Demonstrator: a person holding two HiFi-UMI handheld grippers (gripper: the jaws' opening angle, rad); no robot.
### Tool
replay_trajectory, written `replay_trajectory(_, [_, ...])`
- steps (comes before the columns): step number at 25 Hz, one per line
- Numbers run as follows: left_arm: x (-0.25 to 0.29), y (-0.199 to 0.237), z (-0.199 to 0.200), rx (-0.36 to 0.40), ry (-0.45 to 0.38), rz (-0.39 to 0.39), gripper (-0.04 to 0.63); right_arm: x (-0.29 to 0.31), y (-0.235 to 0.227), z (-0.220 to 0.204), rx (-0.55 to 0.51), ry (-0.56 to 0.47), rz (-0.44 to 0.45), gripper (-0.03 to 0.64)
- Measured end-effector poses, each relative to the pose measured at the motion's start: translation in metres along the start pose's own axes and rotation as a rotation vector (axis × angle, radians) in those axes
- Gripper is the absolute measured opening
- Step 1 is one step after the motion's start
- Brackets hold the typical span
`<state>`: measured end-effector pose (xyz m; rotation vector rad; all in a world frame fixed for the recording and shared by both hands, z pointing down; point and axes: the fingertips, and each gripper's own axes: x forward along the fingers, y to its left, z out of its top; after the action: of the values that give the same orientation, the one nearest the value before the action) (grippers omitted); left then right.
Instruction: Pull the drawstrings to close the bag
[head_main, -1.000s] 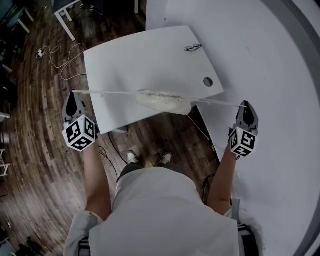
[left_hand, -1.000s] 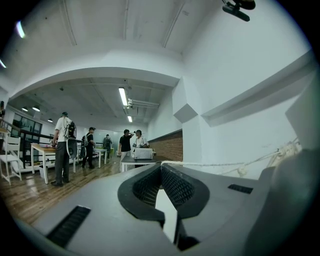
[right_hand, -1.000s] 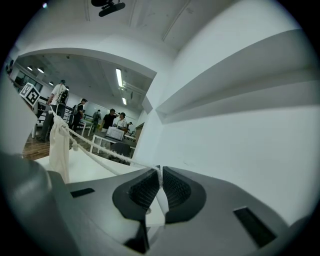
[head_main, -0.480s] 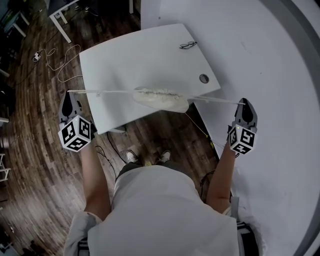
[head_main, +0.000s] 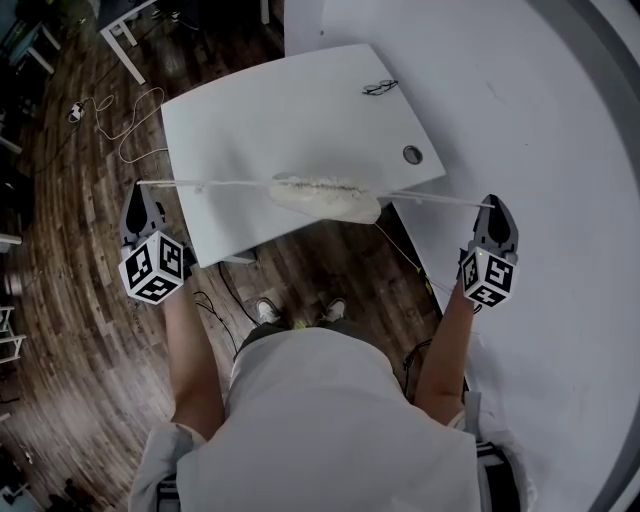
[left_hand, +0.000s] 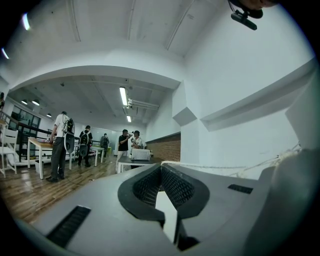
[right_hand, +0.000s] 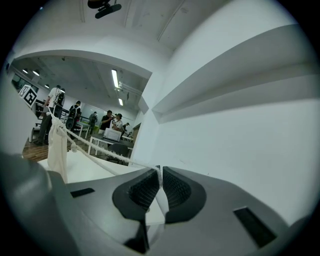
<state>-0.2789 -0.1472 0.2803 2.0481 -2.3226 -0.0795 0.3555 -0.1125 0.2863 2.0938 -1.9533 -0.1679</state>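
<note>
A cream drawstring bag (head_main: 326, 197) hangs bunched shut over the near edge of the white table (head_main: 290, 110). Its two cords are stretched taut to either side. My left gripper (head_main: 142, 192) is shut on the end of the left drawstring (head_main: 215, 184), out past the table's left edge. In the left gripper view the jaws (left_hand: 161, 165) are pinched on the cord (left_hand: 220, 166), which runs off to the right. My right gripper (head_main: 496, 206) is shut on the right drawstring (head_main: 435, 200). In the right gripper view the cord (right_hand: 102, 152) leads from the jaws (right_hand: 160, 169) leftward to the bag (right_hand: 56, 145).
A pair of glasses (head_main: 381, 89) lies at the table's far side, and a round cable hole (head_main: 413, 154) sits near its right corner. A white curved wall (head_main: 540, 120) is close on the right. Wooden floor with a loose cable (head_main: 120, 120) lies to the left. Several people stand far off (left_hand: 62, 145).
</note>
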Motion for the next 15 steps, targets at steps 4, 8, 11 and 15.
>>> replay_trajectory(4, [0.001,-0.001,0.002,-0.003,-0.004,-0.003,0.017,0.001,-0.002,0.000,0.009,-0.006,-0.004,0.044])
replay_trajectory(8, [0.005,-0.003,0.010,-0.002,-0.013,-0.017,0.017,-0.004,-0.004,0.002,0.013,-0.004,-0.018,0.044])
replay_trajectory(11, [0.007,-0.004,0.011,-0.008,-0.013,-0.025,0.017,-0.006,-0.005,0.005,0.002,-0.003,-0.025,0.044])
replay_trajectory(15, [0.009,-0.005,0.011,-0.024,-0.011,-0.042,0.017,-0.013,-0.007,0.006,-0.007,0.004,-0.041,0.044])
